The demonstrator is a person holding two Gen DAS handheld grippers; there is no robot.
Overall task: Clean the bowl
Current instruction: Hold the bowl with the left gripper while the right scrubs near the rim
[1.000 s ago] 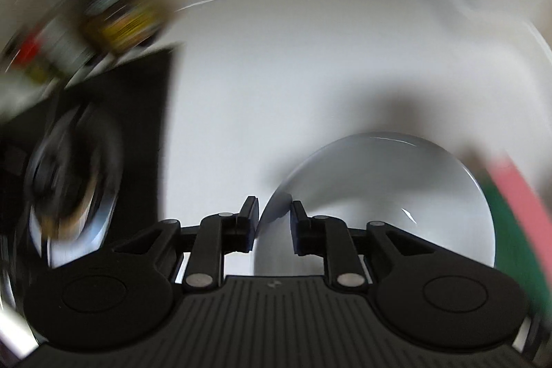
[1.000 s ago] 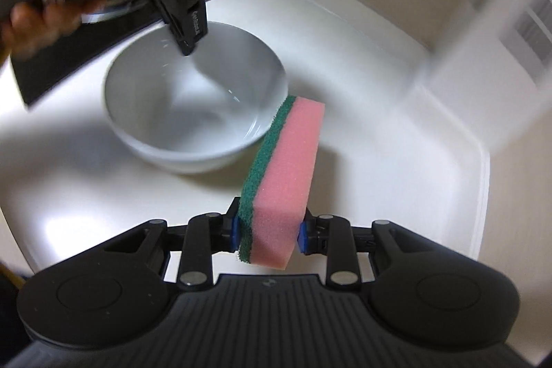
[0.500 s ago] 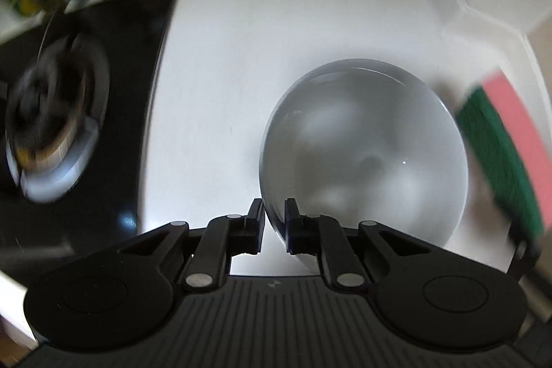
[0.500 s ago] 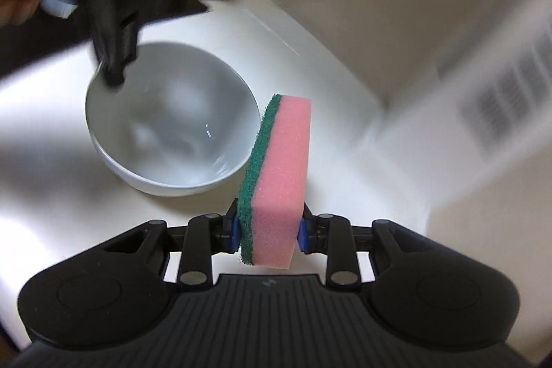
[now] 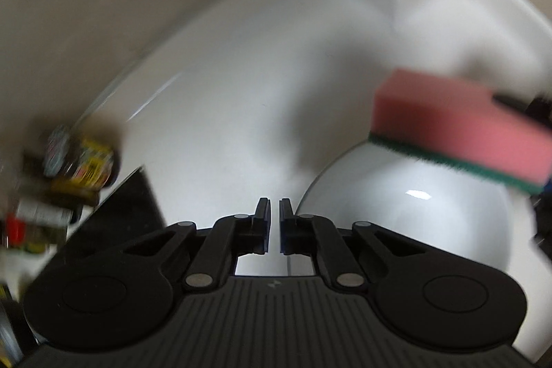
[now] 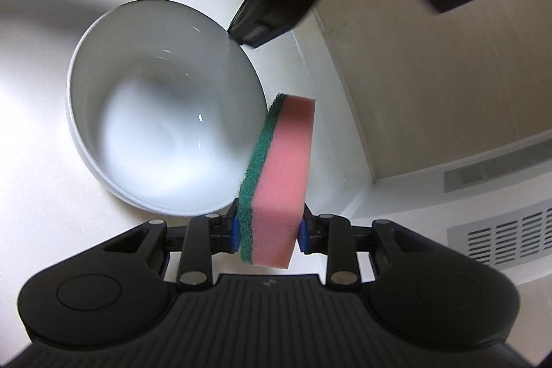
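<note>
Sponge (image 6: 281, 175) swung nearer bowl (image 6: 165, 133) rim | right claw (image 6: 267, 231) clamps it | left claw (image 5: 272, 225) pinches rim

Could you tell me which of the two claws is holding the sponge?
The right claw: it grips the pink-and-green sponge, while the left claw pinches the white bowl's rim.

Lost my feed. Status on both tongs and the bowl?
Left tongs pinch bowl rim. Right tongs clamp sponge beside bowl, not in yet. Path clear.
</note>
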